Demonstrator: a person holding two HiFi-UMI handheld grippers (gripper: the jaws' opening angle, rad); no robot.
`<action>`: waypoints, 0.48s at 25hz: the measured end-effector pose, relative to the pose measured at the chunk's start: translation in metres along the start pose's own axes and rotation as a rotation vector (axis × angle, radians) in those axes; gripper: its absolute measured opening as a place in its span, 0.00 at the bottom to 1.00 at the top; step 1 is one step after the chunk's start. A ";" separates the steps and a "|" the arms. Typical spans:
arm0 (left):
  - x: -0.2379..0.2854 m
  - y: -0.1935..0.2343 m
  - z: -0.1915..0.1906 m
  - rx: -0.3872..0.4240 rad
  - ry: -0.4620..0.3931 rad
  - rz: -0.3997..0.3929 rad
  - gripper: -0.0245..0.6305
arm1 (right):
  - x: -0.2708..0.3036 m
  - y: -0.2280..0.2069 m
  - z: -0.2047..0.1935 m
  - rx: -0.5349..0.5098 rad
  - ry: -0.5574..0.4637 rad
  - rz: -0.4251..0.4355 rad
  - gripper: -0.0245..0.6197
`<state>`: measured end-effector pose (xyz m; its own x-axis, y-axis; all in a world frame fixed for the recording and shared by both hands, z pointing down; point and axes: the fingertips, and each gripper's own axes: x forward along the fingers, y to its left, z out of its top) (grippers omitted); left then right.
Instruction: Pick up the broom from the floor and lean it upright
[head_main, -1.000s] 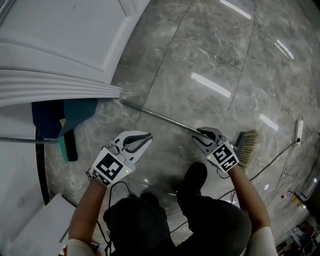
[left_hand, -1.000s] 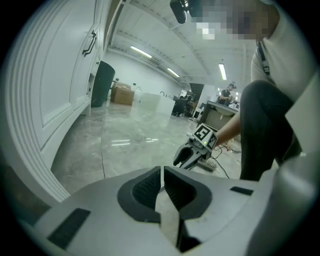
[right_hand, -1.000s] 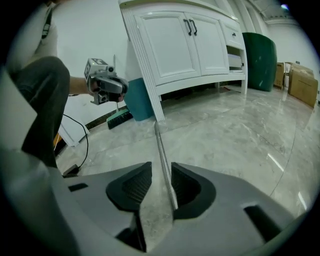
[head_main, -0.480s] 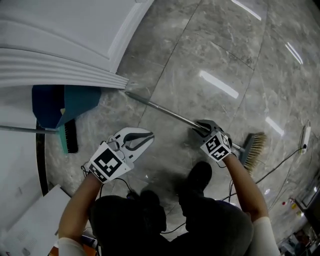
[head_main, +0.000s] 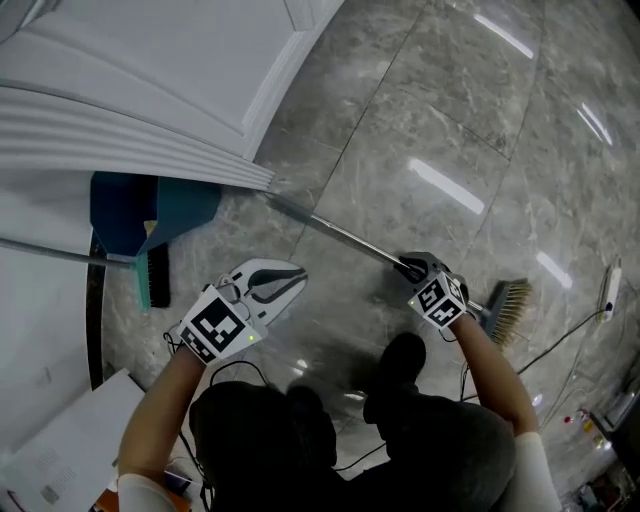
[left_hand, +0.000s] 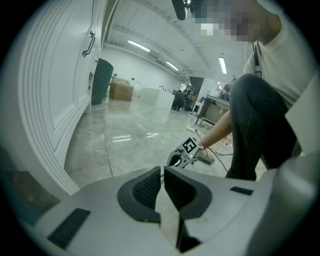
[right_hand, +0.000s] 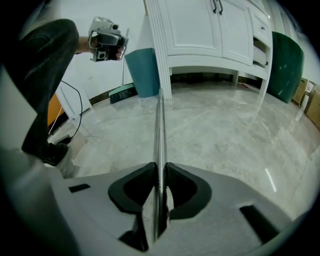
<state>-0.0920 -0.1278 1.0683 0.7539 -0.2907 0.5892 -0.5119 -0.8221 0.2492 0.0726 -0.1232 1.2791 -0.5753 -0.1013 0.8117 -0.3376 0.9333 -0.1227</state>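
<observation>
Lying flat, broom (head_main: 340, 233), slim metal handle (right_hand: 160, 125), tan bristles (head_main: 510, 305)

left hand-held gripper (head_main: 297, 273): closed, empty | right hand-held gripper (head_main: 406, 266): just closed on handle (head_main: 335, 230)

Grey veined floor (head_main: 420, 130); silver broom handle (head_main: 340, 232); white cabinet (head_main: 150, 60).

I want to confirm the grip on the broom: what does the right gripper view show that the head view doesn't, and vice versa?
Only the right gripper view: the broom handle pinched between the right claw's jaws, which just closed further. Only the head view: the bristles behind that claw. Both: the handle, the blue dustpan, the left claw.
</observation>
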 end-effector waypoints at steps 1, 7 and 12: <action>-0.003 0.001 0.007 0.007 -0.009 0.002 0.07 | -0.010 -0.001 0.005 0.003 -0.007 -0.002 0.17; -0.014 0.005 0.057 0.055 -0.077 0.010 0.07 | -0.072 -0.015 0.029 0.016 -0.042 -0.056 0.16; -0.020 0.010 0.087 0.082 -0.139 0.029 0.07 | -0.115 -0.032 0.046 0.022 -0.075 -0.112 0.16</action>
<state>-0.0764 -0.1722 0.9922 0.7916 -0.3756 0.4820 -0.5037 -0.8476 0.1668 0.1150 -0.1572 1.1631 -0.5871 -0.2309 0.7759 -0.4187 0.9069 -0.0469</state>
